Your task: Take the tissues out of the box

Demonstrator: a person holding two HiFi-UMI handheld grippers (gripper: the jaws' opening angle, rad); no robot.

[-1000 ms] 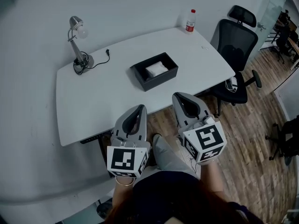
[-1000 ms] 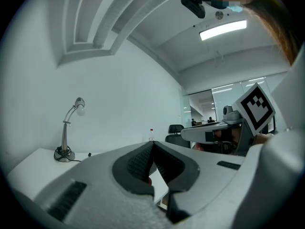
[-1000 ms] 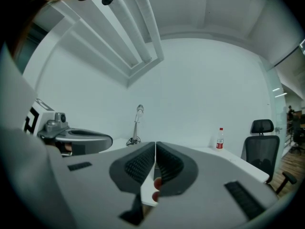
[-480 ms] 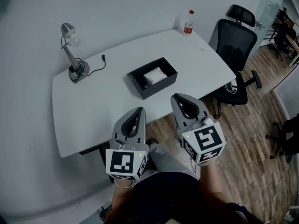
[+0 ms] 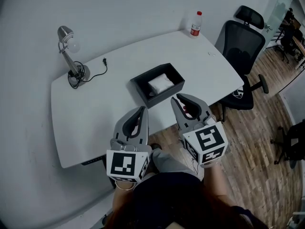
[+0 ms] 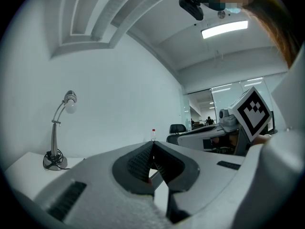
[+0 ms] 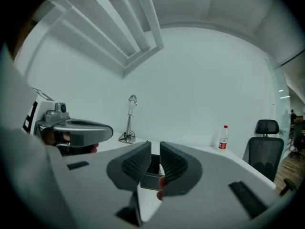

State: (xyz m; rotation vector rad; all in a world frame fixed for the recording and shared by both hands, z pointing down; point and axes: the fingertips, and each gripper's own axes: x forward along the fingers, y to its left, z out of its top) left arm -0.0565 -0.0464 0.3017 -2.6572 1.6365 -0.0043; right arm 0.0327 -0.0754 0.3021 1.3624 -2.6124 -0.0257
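White table (image 5: 95, 116) against white wall (image 5: 124, 8); desk lamp (image 5: 71, 61); black chair (image 5: 240, 46); wood floor (image 5: 259, 147).

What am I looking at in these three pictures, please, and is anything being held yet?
A person holds a two-jaw gripper in each hand. The top-down picture comes from a camera on the person's head: the left gripper and right gripper hover at the near edge of a white table. The other two come from cameras riding on each gripper, looking along its jaws. On the table are a black box with white tissues inside, a desk lamp and a bottle; an office chair stands beside it. Nothing is held: the left jaws are together, and the right jaws have just been opening and stand slightly apart, empty.
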